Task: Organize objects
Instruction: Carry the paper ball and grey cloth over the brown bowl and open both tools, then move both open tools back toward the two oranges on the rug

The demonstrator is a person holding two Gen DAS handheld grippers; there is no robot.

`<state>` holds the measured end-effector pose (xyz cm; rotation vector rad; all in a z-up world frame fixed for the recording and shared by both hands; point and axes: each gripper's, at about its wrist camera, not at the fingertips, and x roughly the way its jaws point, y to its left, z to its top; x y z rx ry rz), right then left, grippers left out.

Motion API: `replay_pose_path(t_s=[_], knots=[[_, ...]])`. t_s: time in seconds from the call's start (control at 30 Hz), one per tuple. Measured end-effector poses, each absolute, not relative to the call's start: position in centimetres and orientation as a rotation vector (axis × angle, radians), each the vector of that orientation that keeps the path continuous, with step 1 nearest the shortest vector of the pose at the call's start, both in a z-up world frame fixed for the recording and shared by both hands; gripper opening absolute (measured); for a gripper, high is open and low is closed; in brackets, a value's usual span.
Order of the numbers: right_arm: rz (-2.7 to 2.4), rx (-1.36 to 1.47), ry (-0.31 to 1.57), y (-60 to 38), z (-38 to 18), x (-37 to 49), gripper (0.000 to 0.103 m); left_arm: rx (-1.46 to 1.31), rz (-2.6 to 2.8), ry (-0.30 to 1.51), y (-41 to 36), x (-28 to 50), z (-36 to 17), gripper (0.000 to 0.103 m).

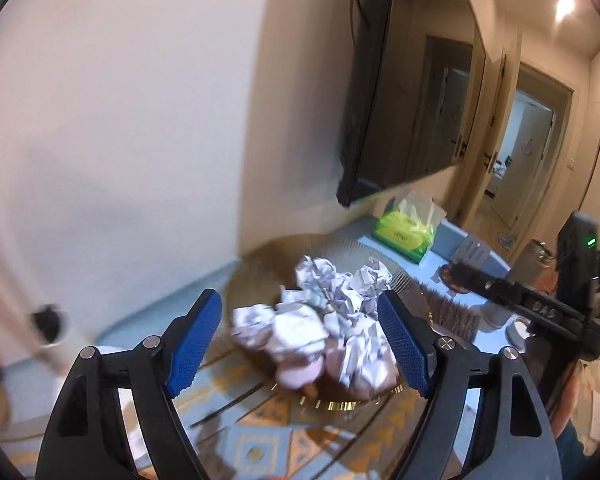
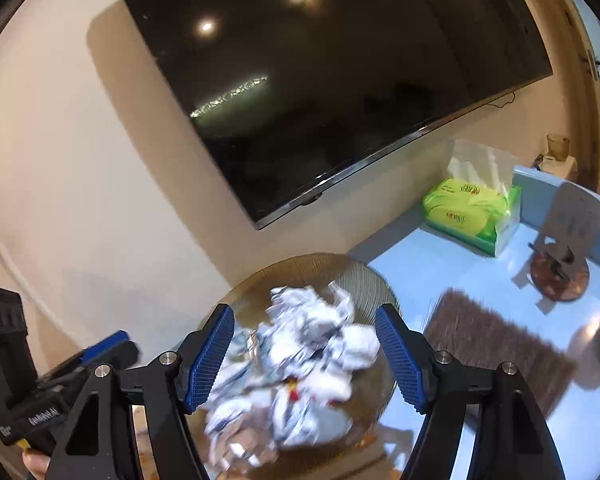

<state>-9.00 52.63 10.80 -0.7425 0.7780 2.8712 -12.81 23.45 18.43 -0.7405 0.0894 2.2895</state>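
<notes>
A heap of crumpled white paper balls [image 1: 320,316] [image 2: 312,352] lies in a ribbed glass plate [image 1: 256,276] [image 2: 300,264] on the blue table. My left gripper [image 1: 300,344] is open, and its blue pads stand apart on either side of the near end of the heap without pressing on it. Above the same heap my right gripper [image 2: 306,360] is open too, with paper showing between and beyond its fingers. In the right wrist view one of the left gripper's blue fingers [image 2: 108,346] shows at the lower left, beside the plate. Both pictures are blurred around the heap.
A green tissue pack [image 1: 404,236] [image 2: 472,216] stands at the back by the wall under a dark TV [image 2: 320,80]. To the right of the plate lie a brown bristly mat [image 2: 492,344] and a phone stand [image 2: 564,240]. A patterned cloth [image 1: 260,440] covers the near table.
</notes>
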Motion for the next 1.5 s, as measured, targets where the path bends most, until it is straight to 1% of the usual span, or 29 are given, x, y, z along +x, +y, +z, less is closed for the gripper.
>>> replay_pose_path(t_s=[0.03, 0.1, 0.17, 0.2, 0.23, 0.27, 0.33, 0.37, 0.4, 0.47, 0.53, 0.6, 0.67, 0.7, 0.77, 0.83, 0.87, 0.93, 1.13, 1.27, 1.4, 1.47, 1.5], knots=[[2.879, -0.741, 0.801, 52.3, 11.0, -8.2, 0.073, -0.715, 2.315, 0.087, 21.8, -11.7, 19.7, 0.079], [2.889, -0.742, 0.847, 51.3, 11.4, -6.6, 0.079, -0.676, 2.354, 0.076, 19.3, -9.8, 21.6, 0.082], [2.905, -0.749, 0.878, 50.0, 12.1, -5.5, 0.086, -0.629, 2.397, 0.06, 16.4, -7.9, 23.9, 0.09], [2.913, -0.753, 0.893, 49.4, 12.5, -4.8, 0.087, -0.61, 2.421, 0.048, 15.1, -7.1, 24.9, 0.099], [2.926, -0.759, 0.917, 48.5, 13.2, -4.1, 0.087, -0.585, 2.444, 0.024, 13.5, -6.1, 25.9, 0.103], [2.938, -0.762, 0.937, 47.9, 13.7, -3.6, 0.087, -0.575, 2.453, 0.006, 12.7, -5.6, 26.2, 0.103], [2.967, -0.767, 0.961, 46.1, 14.6, -2.5, 0.088, -0.595, 2.472, -0.023, 10.5, -4.5, 25.9, 0.103], [2.974, -0.773, 0.958, 45.2, 14.8, -2.0, 0.092, -0.609, 2.481, -0.029, 9.9, -4.1, 25.2, 0.103], [2.982, -0.789, 0.943, 44.2, 14.8, -1.6, 0.096, -0.627, 2.495, -0.031, 9.1, -3.8, 24.1, 0.103], [3.011, -0.861, 0.872, 41.5, 14.0, -1.0, 0.099, -0.682, 2.539, -0.035, 7.4, -3.5, 20.8, 0.103], [3.043, -0.971, 0.761, 38.4, 12.0, -0.8, 0.099, -0.779, 2.568, -0.07, 6.1, -4.1, 16.0, 0.102], [3.032, -1.064, 0.597, 35.2, 8.8, -0.8, 0.099, -0.88, 2.548, -0.111, 5.2, -4.9, 11.6, 0.102], [2.981, -1.037, 0.442, 33.5, 6.0, -0.7, 0.099, -1.017, 2.508, -0.155, 4.9, -6.0, 6.7, 0.102], [2.962, -1.011, 0.332, 32.4, 4.4, -0.7, 0.099, -1.055, 2.492, -0.167, 4.7, -6.0, 5.4, 0.102], [2.935, -1.043, 0.206, 31.4, 2.0, -1.4, 0.098, -1.077, 2.481, -0.172, 4.6, -5.7, 3.3, 0.102], [2.919, -1.112, 0.138, 30.7, 0.5, -2.1, 0.091, -1.053, 2.511, -0.149, 5.1, -5.7, 2.2, 0.102], [2.914, -1.134, 0.124, 30.5, 0.2, -2.4, 0.086, -1.059, 2.525, -0.132, 5.1, -5.7, 1.9, 0.102], [2.91, -1.13, 0.107, 30.5, -0.1, -2.5, 0.086, -1.083, 2.543, -0.094, 5.5, -5.7, 1.8, 0.102], [2.92, -1.142, 0.063, 30.0, -0.3, -2.5, 0.086, -1.029, 2.61, -0.014, 5.8, -4.5, 2.3, 0.102], [2.917, -1.143, 0.08, 30.0, -0.2, -2.6, 0.086, -1.005, 2.668, -0.065, 4.7, -3.1, 2.8, 0.102], [2.92, -1.147, 0.113, 30.3, -0.2, -2.6, 0.086, -1.088, 2.492, -0.163, 3.9, -1.1, 3.2, 0.102], [2.932, -1.154, 0.116, 30.3, -0.2, -2.4, 0.086, -1.094, 2.471, -0.102, 3.8, 0.0, 3.6, 0.102], [2.936, -1.152, 0.112, 30.3, -0.1, -2.4, 0.086, -1.096, 2.475, -0.039, 3.8, 0.6, 3.8, 0.102]])
